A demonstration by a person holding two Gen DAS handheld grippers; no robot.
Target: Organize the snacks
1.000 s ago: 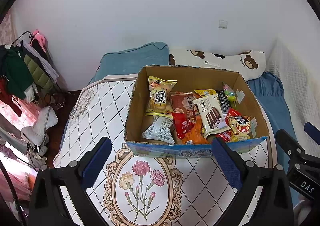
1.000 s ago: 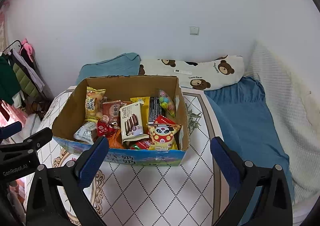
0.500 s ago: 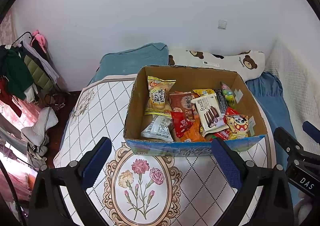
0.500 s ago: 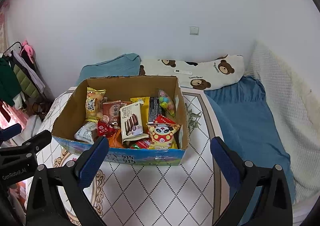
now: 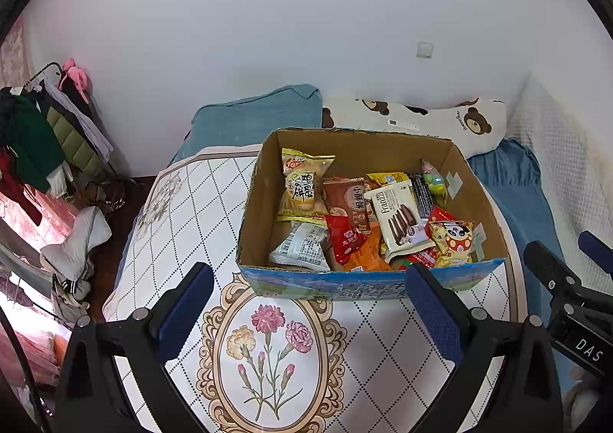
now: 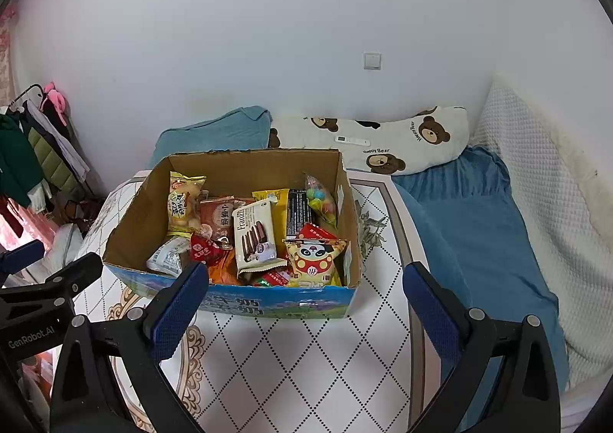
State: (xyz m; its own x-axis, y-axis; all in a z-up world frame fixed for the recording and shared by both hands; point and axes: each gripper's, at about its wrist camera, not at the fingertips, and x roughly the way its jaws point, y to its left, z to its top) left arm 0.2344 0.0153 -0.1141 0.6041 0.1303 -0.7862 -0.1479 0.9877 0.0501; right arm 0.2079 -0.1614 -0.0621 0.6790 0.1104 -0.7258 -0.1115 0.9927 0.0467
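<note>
An open cardboard box (image 5: 352, 144) with a blue printed front stands on a patterned table (image 5: 184, 203). It holds several snack packets, among them a white Franzzi biscuit pack (image 5: 398, 214), a yellow panda bag (image 5: 452, 241) and a yellow cake bag (image 5: 302, 188). The box also shows in the right wrist view (image 6: 253, 165). My left gripper (image 5: 308, 312) is open and empty, hovering in front of the box. My right gripper (image 6: 304, 308) is open and empty, also just in front of the box, to the right of the left one.
A bed with blue sheets (image 6: 479, 234), a blue pillow (image 5: 260, 115) and a bear-print pillow (image 6: 383, 142) lies behind and right of the table. A clothes rack (image 5: 34, 142) and shoes (image 5: 76, 241) stand at the left. A white wall (image 5: 306, 31) is behind.
Both views have shifted very slightly; the box sits a touch higher and nearer the left in the left wrist view. Both grippers stay open and empty.
</note>
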